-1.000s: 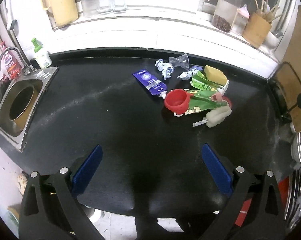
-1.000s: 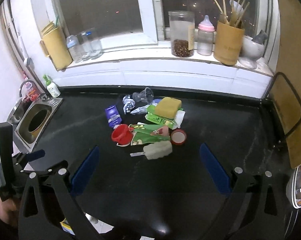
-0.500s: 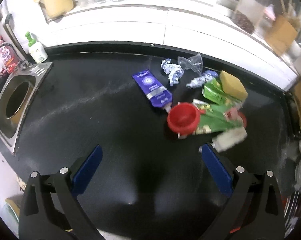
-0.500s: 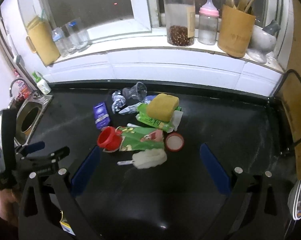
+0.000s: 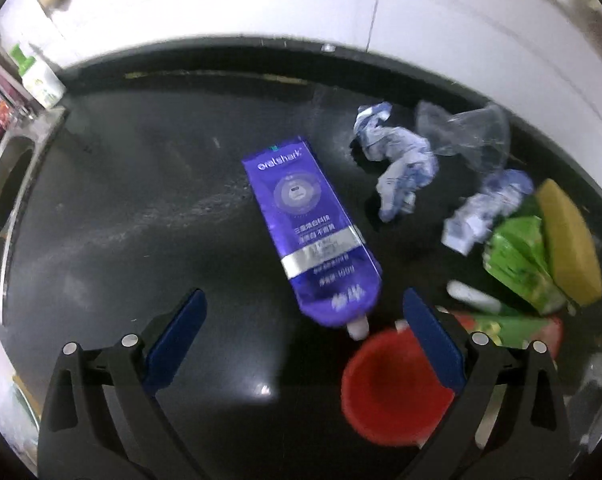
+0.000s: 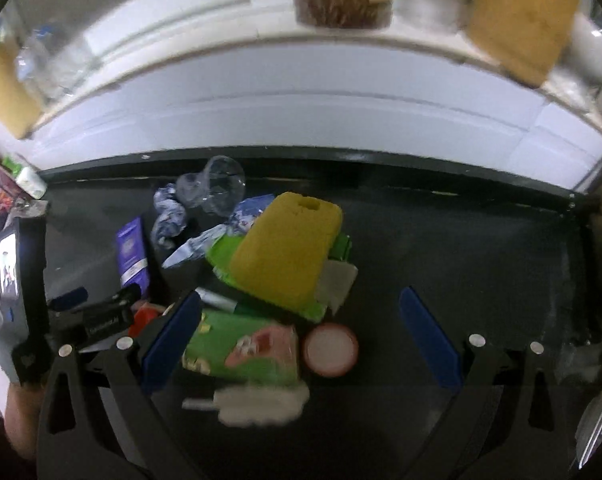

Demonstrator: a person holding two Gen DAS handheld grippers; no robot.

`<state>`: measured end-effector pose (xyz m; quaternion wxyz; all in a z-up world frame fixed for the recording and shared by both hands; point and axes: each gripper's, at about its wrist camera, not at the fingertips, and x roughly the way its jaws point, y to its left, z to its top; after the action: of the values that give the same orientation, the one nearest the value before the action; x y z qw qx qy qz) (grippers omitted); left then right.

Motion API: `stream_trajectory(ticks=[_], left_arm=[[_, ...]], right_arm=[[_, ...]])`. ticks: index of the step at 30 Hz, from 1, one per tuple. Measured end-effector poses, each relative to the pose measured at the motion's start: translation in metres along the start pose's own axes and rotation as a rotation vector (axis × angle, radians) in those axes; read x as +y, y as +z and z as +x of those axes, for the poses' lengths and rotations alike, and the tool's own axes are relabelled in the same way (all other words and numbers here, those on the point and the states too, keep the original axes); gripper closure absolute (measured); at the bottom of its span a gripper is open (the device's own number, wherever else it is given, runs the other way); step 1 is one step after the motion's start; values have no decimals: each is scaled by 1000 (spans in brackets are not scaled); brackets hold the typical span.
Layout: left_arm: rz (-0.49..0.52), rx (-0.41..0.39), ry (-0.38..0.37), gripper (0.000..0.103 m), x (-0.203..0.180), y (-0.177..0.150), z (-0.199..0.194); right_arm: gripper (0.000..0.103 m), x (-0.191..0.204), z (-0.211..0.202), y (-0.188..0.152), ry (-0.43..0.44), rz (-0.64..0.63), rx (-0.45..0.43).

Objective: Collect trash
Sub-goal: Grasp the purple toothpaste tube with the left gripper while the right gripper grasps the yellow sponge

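Now much nearer to the trash pile than half a second ago. Purple toothpaste tube [image 5: 315, 236] flat on the black counter [image 5: 141, 208], cap end toward the camera, lying between the blue pads of the left gripper [image 5: 305, 336] and just ahead of them, not touching either. Left gripper spread wide, holding nothing. Red cup [image 5: 385, 388] on its side just beside the tube's cap, partly behind the right pad; earlier well ahead of the gripper. Behind the tube, crumpled blue-white wrapper [image 5: 397, 156], clear plastic cup [image 5: 469, 132] and a second wrapper [image 5: 485, 208], close together. At the right, yellow sponge [image 5: 569, 240] resting on green packets [image 5: 521, 260].

From the right wrist view, same pile also larger than before. Right gripper [image 6: 297, 336] wide open and empty, over the green snack bag [image 6: 245, 348] and the round red-rimmed lid [image 6: 331, 350], the left pad in front of the bag's edge. White ice-pop shape [image 6: 257, 400] blurred, nearest to the camera. Left gripper visible at the far left by the tube.

Sink [image 5: 5, 200] at the left edge of the counter, green-capped bottle [image 5: 37, 76] behind it.
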<state>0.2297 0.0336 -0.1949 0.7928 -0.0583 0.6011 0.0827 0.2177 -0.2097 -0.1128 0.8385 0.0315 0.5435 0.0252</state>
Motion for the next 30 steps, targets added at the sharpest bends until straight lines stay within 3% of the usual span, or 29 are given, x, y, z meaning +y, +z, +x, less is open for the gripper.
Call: stream_trajectory(ticks=[8, 9, 11, 12, 13, 14, 19, 30], left_arm=[[-29, 77, -11, 12, -3, 12, 37], [-25, 71, -7, 15, -4, 14, 37], [-18, 62, -8, 22, -6, 18, 35], [-16, 57, -9, 30, -5, 20, 33], [-9, 44, -20, 42, -5, 22, 30], [-7, 42, -27, 44, -5, 24, 29], [-34, 47, -79, 49, 7, 25, 24], [35, -76, -40, 50, 29, 8, -36]], right_arm=[[7, 10, 72, 23, -46, 15, 127], [11, 10, 76, 23, -44, 20, 133], [33, 9, 78, 24, -47, 18, 130], [38, 10, 79, 24, -48, 15, 136], [43, 10, 78, 23, -46, 14, 136], [45, 10, 76, 23, -47, 10, 130], [55, 12, 53, 21, -53, -26, 69], [60, 11, -9, 2, -6, -49, -41]])
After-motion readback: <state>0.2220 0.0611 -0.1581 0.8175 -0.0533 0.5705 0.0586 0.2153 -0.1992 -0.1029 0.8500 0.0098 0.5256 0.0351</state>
